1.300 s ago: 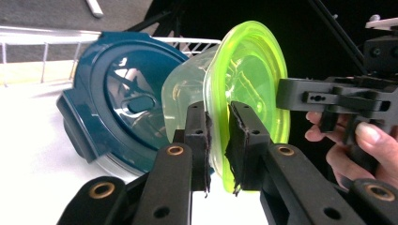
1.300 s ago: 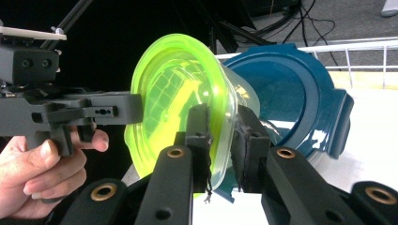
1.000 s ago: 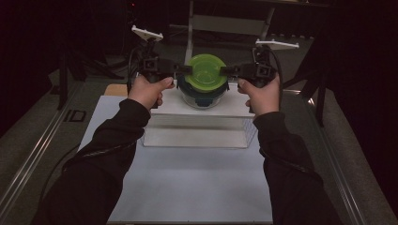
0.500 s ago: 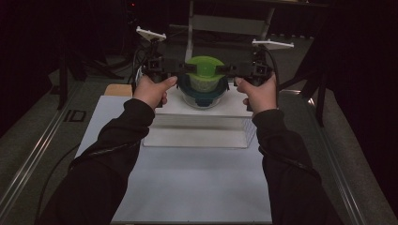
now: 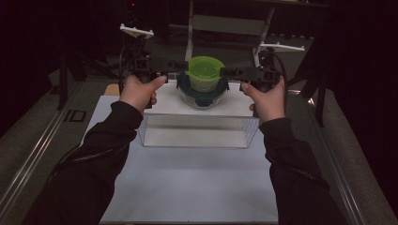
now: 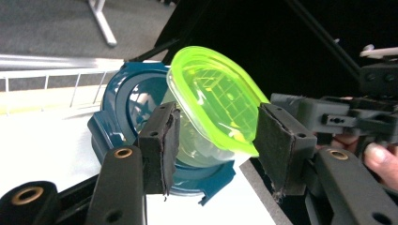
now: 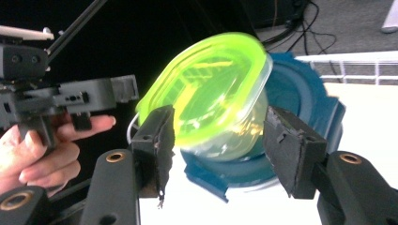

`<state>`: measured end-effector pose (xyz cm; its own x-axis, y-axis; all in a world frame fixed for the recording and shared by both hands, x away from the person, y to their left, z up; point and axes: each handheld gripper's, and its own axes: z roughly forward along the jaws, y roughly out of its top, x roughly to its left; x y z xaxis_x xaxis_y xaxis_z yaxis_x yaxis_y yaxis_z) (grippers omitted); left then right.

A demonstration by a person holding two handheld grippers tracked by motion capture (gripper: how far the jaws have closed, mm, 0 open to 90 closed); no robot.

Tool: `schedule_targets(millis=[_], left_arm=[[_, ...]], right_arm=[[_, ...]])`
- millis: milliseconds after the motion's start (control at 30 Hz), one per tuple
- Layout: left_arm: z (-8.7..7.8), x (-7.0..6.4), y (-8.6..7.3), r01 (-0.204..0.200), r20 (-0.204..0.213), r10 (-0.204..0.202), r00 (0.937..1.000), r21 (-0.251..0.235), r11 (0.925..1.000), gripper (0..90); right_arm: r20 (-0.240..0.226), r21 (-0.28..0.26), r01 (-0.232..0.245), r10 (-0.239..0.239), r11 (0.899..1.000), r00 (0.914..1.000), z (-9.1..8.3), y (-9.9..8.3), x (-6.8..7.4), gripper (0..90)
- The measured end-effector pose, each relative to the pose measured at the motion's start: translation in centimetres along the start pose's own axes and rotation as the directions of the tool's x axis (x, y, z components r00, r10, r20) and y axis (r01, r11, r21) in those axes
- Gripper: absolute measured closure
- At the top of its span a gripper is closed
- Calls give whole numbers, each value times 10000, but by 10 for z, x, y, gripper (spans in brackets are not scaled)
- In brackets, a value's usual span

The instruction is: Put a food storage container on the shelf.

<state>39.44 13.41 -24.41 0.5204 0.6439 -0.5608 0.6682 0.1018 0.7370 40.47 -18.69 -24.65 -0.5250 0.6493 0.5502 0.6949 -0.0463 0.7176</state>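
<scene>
Green, half-clear plastic makes the lid of a small container that sits just above a blue-lidded glass bowl on a white platform at the far side of the counter. The left gripper and the right gripper meet it from opposite sides. In both gripper views the jaws stand wide apart around the container, with the pads near its wall; contact cannot be told.
</scene>
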Motion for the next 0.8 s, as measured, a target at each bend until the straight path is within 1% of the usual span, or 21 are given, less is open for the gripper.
schedule_targets(millis=[33, 67, 167, 233, 267, 300, 367, 400, 467, 500, 533, 567, 600, 633, 667, 733, 767, 800], left_arm=[[-3, -1, -2, -36, 42, 36, 10000, -151, 9999, 467], [-5, -1, -4, -99, 74, 100, 9999, -161, 9998, 467], [-12, -3, -13, -440, -33, 439, 9990, -297, 9986, 460], [-15, -3, -20, -646, 153, 650, 9978, -227, 9977, 431], [-17, -3, -24, -843, 454, 855, 9953, -279, 9960, 396], [-20, -3, -27, -944, 724, 974, 9926, -437, 9946, 351], [-23, -4, -33, -1054, 912, 1108, 9896, -620, 9925, 343], [-24, -4, -36, -1119, 1083, 1192, 9870, -708, 9912, 322], [-24, -4, -43, -1301, 1254, 1385, 9824, -731, 9888, 281], [-23, -4, -47, -1407, 1215, 1496, 9813, -788, 9869, 263], [-23, -4, -52, -1569, 1051, 1653, 9806, -840, 9840, 225], [-23, -4, -52, -1569, 1051, 1653, 9806, -840, 9840, 177], [-23, -4, -52, -1569, 1051, 1653, 9806, -840, 9840, 177], [-19, -2, -67, -1884, 760, 1937, 9781, -720, 9795, 123], [-18, -1, -71, -1916, 710, 1962, 9780, -671, 9792, 106], [-17, 0, -79, -2000, 425, 2029, 9783, -642, 9777, 43], [-17, 1, -82, -2082, 350, 2107, 9769, -651, 9759, 17], [-17, 1, -86, -2139, 246, 2162, 9760, -747, 9740, 15]], right_arm=[[-33, 3, 8, -8, 10000, 10000, -1, -3, 1, 435], [-86, -38, -10, 10, 10000, 10000, -2, -7, 1, 443], [-210, -157, 117, -120, 9998, 9997, -5, -17, 4, 473], [-352, -73, 151, -153, 9999, 9993, -5, -22, 5, 499], [-360, -83, 172, -175, 9998, 9992, -4, -25, 6, 511], [-406, -44, 203, -205, 9998, 9990, -3, -28, 7, 529], [-445, 54, 271, -268, 9996, 9987, 1, -32, 10, 545], [-530, 132, 254, -247, 9996, 9983, 4, -34, 11, 568], [-596, 243, 238, -223, 9994, 9980, 10, -38, 13, 609], [-596, 326, 284, -264, 9991, 9979, 13, -40, 14, 641], [-609, 425, 300, -274, 9986, 9978, 16, -41, 15, 675], [-609, 425, 300, -274, 9986, 9978, 16, -41, 15, 675], [-580, 526, 331, -300, 9981, 9979, 20, -43, 16, 675], [-505, 836, 463, -422, 9954, 9978, 27, -44, 17, 835], [-455, 955, 534, -492, 9940, 9978, 31, -44, 17, 870], [-376, 1062, 517, -479, 9930, 9981, 36, -44, 18, 893], [-326, 1070, 554, -522, 9927, 9981, 38, -43, 18, 893], [-307, 1070, 542, -512, 9928, 9982, 40, -42, 18, 893]])
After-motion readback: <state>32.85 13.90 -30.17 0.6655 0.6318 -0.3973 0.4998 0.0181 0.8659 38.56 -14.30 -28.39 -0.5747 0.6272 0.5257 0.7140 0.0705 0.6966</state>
